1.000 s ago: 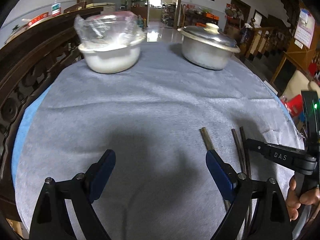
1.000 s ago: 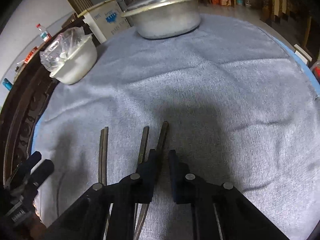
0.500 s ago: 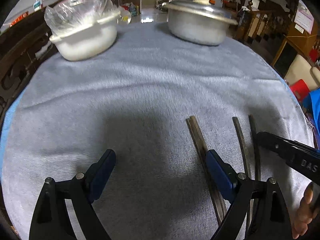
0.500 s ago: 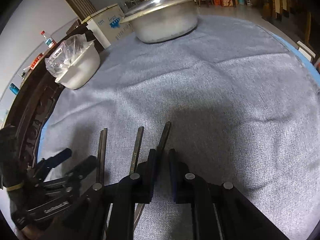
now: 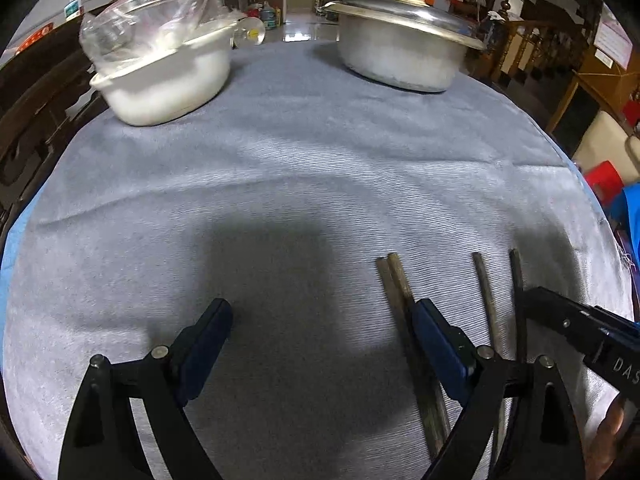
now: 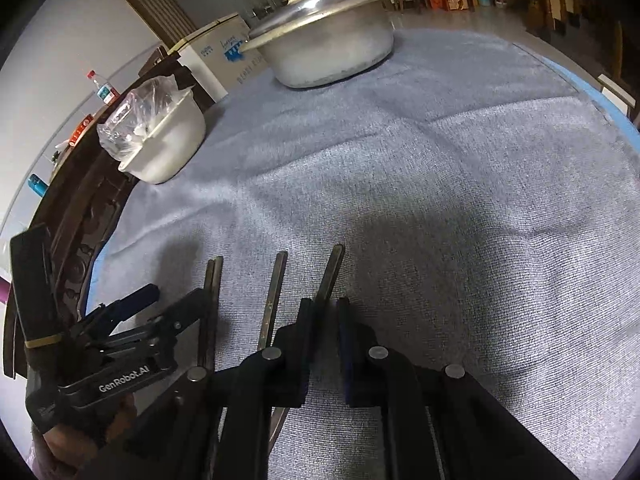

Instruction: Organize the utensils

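Dark chopsticks lie side by side on the grey cloth [image 5: 300, 160]: a pair [image 5: 394, 276] [image 6: 213, 280], a single one [image 5: 482, 280] [image 6: 276, 280] and another single one [image 5: 516, 276] [image 6: 334, 268]. My left gripper [image 5: 320, 312] [image 6: 172, 296] is open wide just above the cloth, its right finger over the pair and nothing between the jaws. My right gripper [image 6: 325, 308] [image 5: 532, 298] is shut to a narrow gap with only cloth showing in it. The rightmost chopstick runs under its left finger.
A white bowl [image 5: 168, 80] [image 6: 168, 144] holding a clear plastic bag stands at the far left. A lidded metal pot [image 5: 404, 48] [image 6: 328, 48] stands at the far right. Dark carved wooden furniture [image 5: 36, 92] borders the table's left edge. A hand [image 5: 612, 432] holds the right gripper.
My left gripper has moved forward and down toward the chopstick pair and has come into the right wrist view from the left. The right gripper has stayed over the rightmost chopstick.
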